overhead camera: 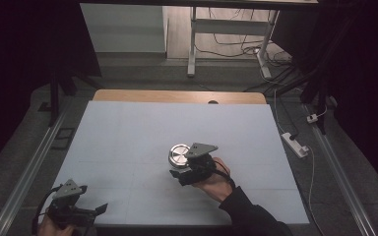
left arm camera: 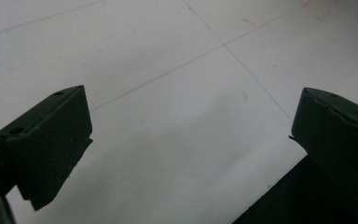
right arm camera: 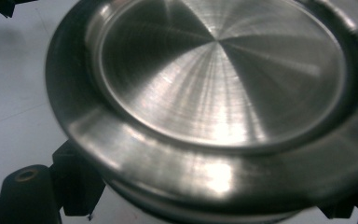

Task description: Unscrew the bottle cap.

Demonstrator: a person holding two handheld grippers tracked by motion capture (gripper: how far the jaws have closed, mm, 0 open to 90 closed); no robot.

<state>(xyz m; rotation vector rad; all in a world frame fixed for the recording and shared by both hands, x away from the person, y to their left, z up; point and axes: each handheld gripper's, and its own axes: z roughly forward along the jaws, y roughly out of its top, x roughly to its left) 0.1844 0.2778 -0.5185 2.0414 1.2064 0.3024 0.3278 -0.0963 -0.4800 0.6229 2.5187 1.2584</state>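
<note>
Start at the lower left of the high view: your left hand-held gripper (overhead camera: 96,210) rests low over the desk (overhead camera: 128,128), its jaws spread wide with nothing between them, and in the left gripper view the white surface shows bare between the two black pads. It sits well apart from the work, so it is the farther of the two. Move right to the centre of the frame and you find the round steel lid (overhead camera: 178,155), a shallow brushed-metal disc with a raised rim, sitting just up and left of your right hand-held gripper (overhead camera: 177,173). That gripper is the nearer one by far, and its jaws are drawn in on the near edge of the lid; in the right gripper view the rim (right arm camera: 205,172) crosses right above the jaw tips. Being round, the disc has no long axis to line up with. Around it the desk is plain white, so nothing seems to block a lift or a slide in any direction.
</note>
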